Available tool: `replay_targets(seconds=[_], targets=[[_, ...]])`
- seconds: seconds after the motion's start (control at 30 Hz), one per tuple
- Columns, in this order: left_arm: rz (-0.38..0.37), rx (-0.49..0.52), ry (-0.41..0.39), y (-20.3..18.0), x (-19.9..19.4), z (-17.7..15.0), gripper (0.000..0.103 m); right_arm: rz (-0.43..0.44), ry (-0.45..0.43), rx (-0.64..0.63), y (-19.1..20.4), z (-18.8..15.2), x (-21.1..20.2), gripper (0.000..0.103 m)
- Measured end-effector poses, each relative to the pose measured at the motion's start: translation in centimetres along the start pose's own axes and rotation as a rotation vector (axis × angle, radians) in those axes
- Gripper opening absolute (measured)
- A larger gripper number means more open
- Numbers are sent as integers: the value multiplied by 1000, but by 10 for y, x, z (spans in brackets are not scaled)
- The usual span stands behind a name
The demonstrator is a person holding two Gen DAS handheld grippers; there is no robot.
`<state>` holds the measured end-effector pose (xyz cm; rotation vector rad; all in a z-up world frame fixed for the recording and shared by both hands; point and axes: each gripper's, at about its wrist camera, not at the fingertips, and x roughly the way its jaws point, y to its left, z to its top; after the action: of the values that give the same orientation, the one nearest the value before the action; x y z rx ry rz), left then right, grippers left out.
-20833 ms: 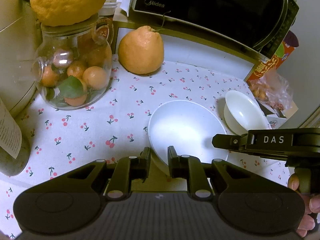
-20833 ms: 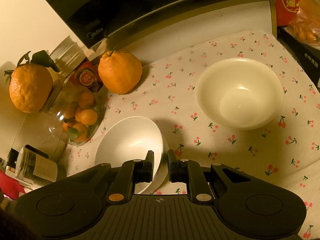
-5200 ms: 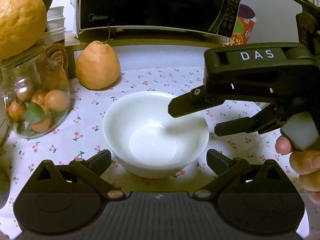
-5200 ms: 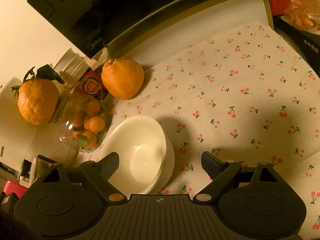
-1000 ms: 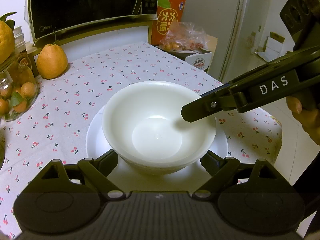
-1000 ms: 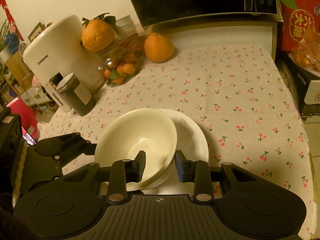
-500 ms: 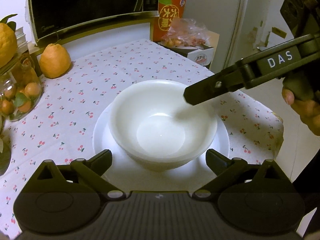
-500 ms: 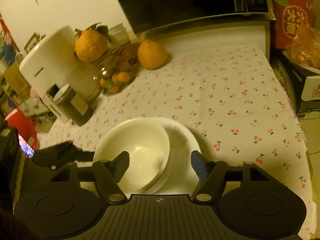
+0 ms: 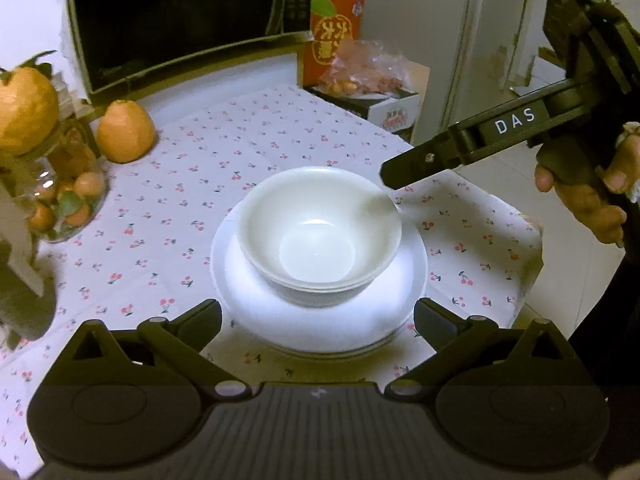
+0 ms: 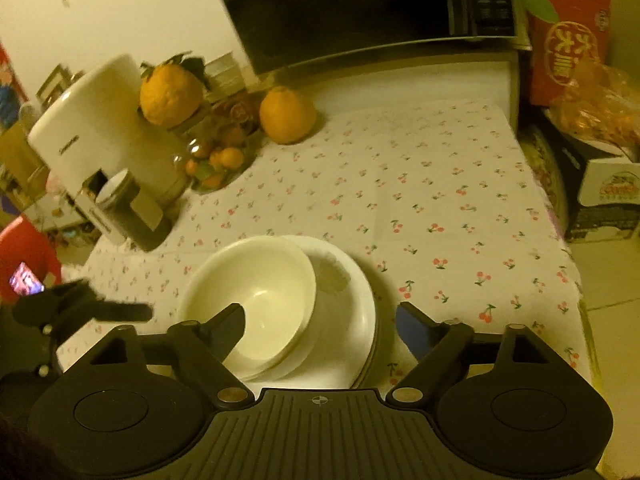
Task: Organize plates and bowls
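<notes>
White bowls (image 9: 320,236) sit nested on a stack of white plates (image 9: 248,304) near the table's front edge. My left gripper (image 9: 318,316) hangs open and wide in front of the stack, touching nothing. My right gripper (image 10: 322,316) is above the same bowls (image 10: 252,292) and plates (image 10: 348,320). Its jaws are opening. The near side of the bowls and plates lies between them, and neither pad presses on it. One of its fingers (image 9: 420,162) reaches in over the bowl's right rim in the left wrist view. A hand (image 9: 580,196) holds it.
A cherry-print cloth (image 10: 440,208) covers the table. At the back stand a microwave (image 9: 180,20), an orange (image 9: 126,132), a glass jar of small oranges (image 9: 64,200), a white appliance (image 10: 92,128) and a dark canister (image 10: 132,212). A red box (image 10: 568,40) and bagged fruit (image 9: 360,72) are right of the table.
My right gripper has opened off the bowl's rim and left the bowl in the stack. My left gripper has drawn back and up, so the stack looks smaller.
</notes>
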<state>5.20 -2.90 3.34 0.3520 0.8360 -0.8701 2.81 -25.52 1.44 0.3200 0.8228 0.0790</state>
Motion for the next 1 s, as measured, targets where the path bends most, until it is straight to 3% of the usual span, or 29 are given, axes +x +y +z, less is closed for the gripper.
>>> replay_targets(seconds=[0.37,0.63,0.83,1.0], targets=[[129,-244,-21,5,-28,-9,103,-118,31,-38,23,-24,-22,87],[305,-367,-50,1,-31,-24,103,-185,-82,-48,37,-48,-38,97],[385,-468,-69,3,-32,-35,103,-224,-150,-19,40,-72,-39,100],[444,-544,-74,5,-29,-39,103,-255,-158,-57,47,-82,-31,100]])
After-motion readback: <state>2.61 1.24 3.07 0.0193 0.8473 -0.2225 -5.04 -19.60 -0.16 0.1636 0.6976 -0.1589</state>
